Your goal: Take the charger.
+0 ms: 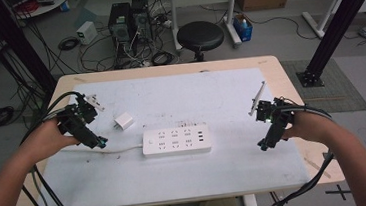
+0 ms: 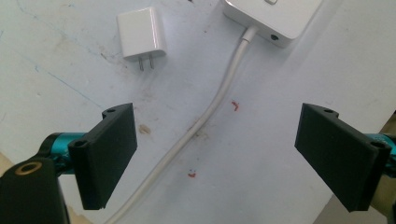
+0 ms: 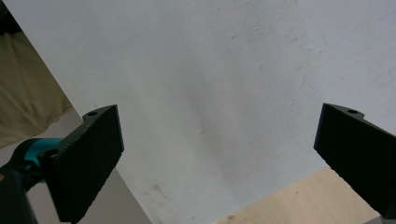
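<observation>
While two tools (image 1: 99,140) (image 1: 264,145) gape, one power strip (image 1: 176,141) and one charger (image 1: 124,121) lie

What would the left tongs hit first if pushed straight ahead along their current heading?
Probably the white cable lying between the open left tongs, then the power strip it leads to; depth is uncertain.

High view: dim, soft, low resolution; floor beyond table (image 1: 279,74) darker, murky toward 10 and 2 o'clock. White mat (image 1: 187,178) brightest surface, evenly lit, no glare; faint shadows under power strip (image 1: 175,140). Straight lines bow slightly at edges. Left gripper view: brighter, diffuse light; charger (image 2: 141,33) and cord (image 2: 205,112) fairly sharp, near black jaws softer. Right gripper view: mat grey, shaded toward 12 o'clock; jaws dark, little detail.
</observation>
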A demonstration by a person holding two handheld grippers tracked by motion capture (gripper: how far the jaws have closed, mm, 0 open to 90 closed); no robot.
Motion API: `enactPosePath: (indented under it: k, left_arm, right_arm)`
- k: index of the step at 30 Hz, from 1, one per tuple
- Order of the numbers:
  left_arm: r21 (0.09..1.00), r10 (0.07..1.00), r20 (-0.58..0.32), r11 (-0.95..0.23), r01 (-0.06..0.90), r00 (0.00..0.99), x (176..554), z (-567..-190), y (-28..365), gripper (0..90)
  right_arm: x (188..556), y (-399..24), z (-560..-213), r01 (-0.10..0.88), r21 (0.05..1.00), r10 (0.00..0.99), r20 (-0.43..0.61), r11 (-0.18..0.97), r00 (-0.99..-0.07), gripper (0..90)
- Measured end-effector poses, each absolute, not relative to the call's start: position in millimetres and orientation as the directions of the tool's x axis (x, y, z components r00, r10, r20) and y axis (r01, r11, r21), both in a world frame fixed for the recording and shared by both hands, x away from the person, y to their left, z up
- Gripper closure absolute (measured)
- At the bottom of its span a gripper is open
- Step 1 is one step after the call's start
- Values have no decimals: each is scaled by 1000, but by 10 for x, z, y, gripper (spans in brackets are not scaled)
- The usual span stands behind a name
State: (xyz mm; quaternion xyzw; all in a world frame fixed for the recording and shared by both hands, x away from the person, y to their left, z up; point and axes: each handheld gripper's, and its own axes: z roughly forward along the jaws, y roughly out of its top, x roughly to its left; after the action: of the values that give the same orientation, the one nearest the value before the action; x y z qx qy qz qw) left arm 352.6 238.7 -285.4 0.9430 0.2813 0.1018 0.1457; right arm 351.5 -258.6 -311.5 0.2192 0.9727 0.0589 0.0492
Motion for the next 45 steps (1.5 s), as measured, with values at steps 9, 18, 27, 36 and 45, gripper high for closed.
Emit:
enactPosePath:
  k: [9,18,27,36,45]
  left_arm:
    - [361,602,107,-765,534,791,3594,-2883,2452,128]
    - [405,660,98,-710,575,745,3697,-2892,2508,128]
    - [466,710,97,-652,598,698,3900,-2984,2482,129]
    - [462,726,55,-628,627,686,4220,-3307,2380,128]
    - [442,730,64,-632,637,681,4471,-3572,2260,129]
  right_arm:
    - [3530,-2532,-3104,420,142,432,-69,896,-899,8]
    - [3557,-2435,-3125,415,139,425,-55,899,-903,8]
    - [3575,-2434,-3114,444,159,456,-50,882,-888,8]
    - [3612,-2418,-3160,441,170,451,-24,881,-892,8]
    - [3582,-2370,-3155,432,166,441,-19,886,-897,8]
